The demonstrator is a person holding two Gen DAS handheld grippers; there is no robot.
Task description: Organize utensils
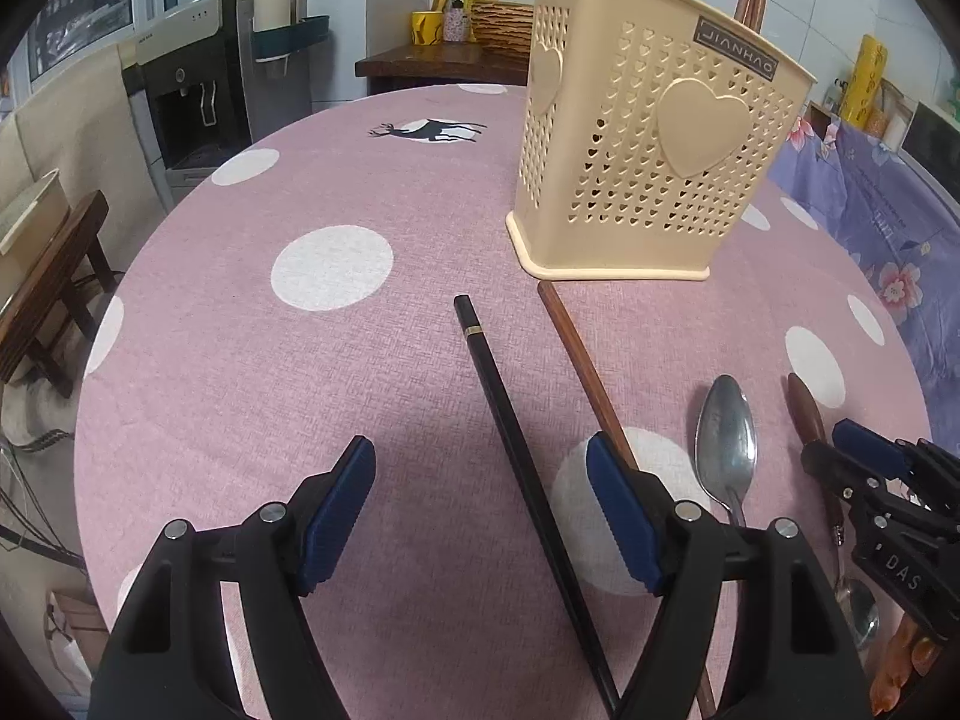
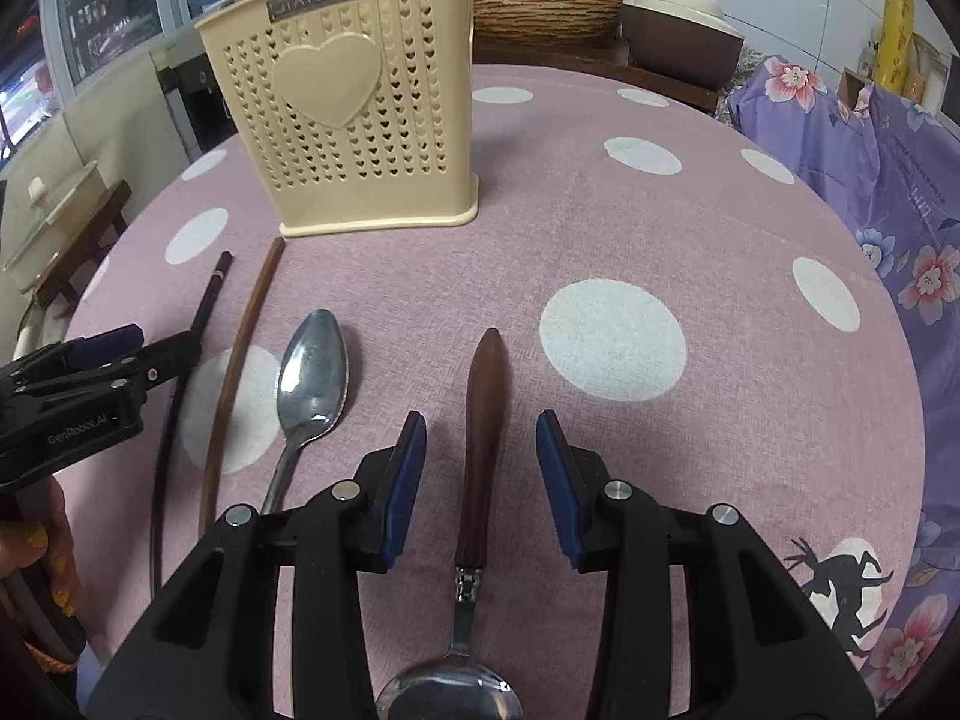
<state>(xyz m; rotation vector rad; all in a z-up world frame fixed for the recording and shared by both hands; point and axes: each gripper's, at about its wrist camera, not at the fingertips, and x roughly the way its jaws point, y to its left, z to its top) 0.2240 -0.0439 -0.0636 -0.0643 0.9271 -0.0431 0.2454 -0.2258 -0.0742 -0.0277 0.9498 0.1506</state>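
Where the pink spotted table (image 2: 600, 228) carries the stock, we list it from left to right. First, our left gripper (image 1: 480, 510): jaws set wide, nothing gripped, hovering over a black chopstick (image 1: 510, 438) that lies flat and runs between its fingers without touching the pads. Just beside it lies a brown chopstick (image 1: 576, 354), its far tip close against the foot of the cream utensil holder (image 1: 648, 138), which stands upright at the back of the table with more sticks poking from its top. Next, a steel spoon (image 2: 312, 372), bowl pointing away from us. Then a wooden-handled spoon (image 2: 483, 438), handle pointing away, steel bowl nearest us. Our right gripper (image 2: 480, 480) sits over that handle, jaws partly parted on either side of it, pads clear of the wood. A purple flowered cloth (image 2: 888, 192) lies beyond the table's right edge.
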